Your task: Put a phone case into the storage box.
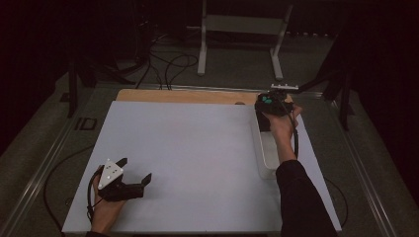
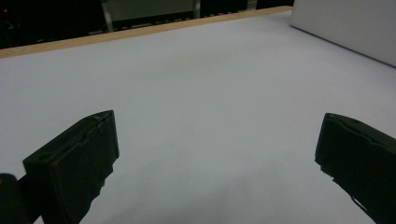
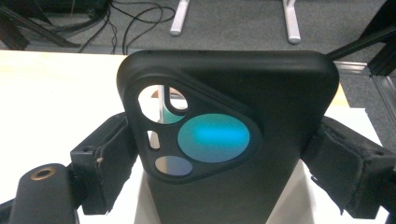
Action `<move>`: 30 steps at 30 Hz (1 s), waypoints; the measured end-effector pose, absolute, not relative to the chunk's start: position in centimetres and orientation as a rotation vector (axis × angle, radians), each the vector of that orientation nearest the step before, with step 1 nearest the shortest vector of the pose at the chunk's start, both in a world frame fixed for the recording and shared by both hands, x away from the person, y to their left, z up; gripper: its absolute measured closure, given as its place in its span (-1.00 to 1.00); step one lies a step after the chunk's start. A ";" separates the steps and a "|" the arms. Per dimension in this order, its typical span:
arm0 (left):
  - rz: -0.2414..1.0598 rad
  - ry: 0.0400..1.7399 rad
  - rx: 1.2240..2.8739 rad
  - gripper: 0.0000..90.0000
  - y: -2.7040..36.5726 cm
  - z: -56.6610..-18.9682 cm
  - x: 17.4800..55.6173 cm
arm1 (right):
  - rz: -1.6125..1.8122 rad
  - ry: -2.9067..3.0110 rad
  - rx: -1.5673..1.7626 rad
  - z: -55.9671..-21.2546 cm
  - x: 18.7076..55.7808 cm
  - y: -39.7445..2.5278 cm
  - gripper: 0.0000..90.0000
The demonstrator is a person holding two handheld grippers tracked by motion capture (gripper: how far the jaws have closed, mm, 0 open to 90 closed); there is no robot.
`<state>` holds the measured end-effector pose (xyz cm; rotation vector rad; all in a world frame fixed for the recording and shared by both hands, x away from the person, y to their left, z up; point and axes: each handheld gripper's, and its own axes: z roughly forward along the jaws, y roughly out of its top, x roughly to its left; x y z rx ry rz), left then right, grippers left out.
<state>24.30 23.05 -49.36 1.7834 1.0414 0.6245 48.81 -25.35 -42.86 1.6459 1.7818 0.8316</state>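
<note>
Looking down from the high view, a white surface (image 1: 197, 158) is lying under both hands, with a strip of bare wood along its far edge. The left gripper (image 1: 134, 170) is resting near the near left corner of the surface, held by the person's left hand (image 1: 106, 207), its fingers standing wide apart with nothing between them. The right gripper (image 1: 271, 104) is sitting at the far right corner, gripped by the right hand (image 1: 282, 126), and it is holding a black phone case (image 1: 269, 102) over the far end of a long white tray (image 1: 264, 155) that is running along the right edge of the surface. A dark sleeve is covering the right forearm.

Following the left gripper view, the two black fingers (image 2: 74, 163) are rising from the bottom corners, spread wide over bare white surface (image 2: 205, 107). The white wall of the tray (image 2: 345, 28) is showing at the upper right, well apart from the fingers.

Turning to the right gripper view, the phone case (image 3: 261, 140) is standing upright between the fingers (image 3: 105, 158), which are pressing on its left and right sides. Its back is facing the camera, showing a rounded three-cornered camera opening (image 3: 191, 135) with several cut-outs, one of them glowing teal. Beyond the case, the wooden strip, grey floor, cables and pale stand legs are showing.
</note>
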 end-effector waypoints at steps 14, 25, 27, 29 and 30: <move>0.622 1.043 1.778 -1.00 23.1 -49.3 24.3 | 0.844 1.765 1.658 -43.3 49.5 -25.4 -0.71; 0.621 1.044 1.777 -1.00 23.1 -49.3 24.3 | 0.877 1.779 1.685 -43.4 49.9 -25.7 -0.79; 0.621 1.044 1.777 -1.00 23.1 -49.3 24.3 | 0.890 1.785 1.690 -43.4 49.9 -25.8 -0.81; 0.621 1.045 1.775 -1.00 23.1 -49.3 24.3 | 0.893 1.793 1.679 -43.3 49.9 -25.7 -0.82; 0.621 1.044 1.776 -1.00 23.1 -49.3 24.3 | 0.900 1.798 1.671 -43.2 49.9 -25.7 -0.82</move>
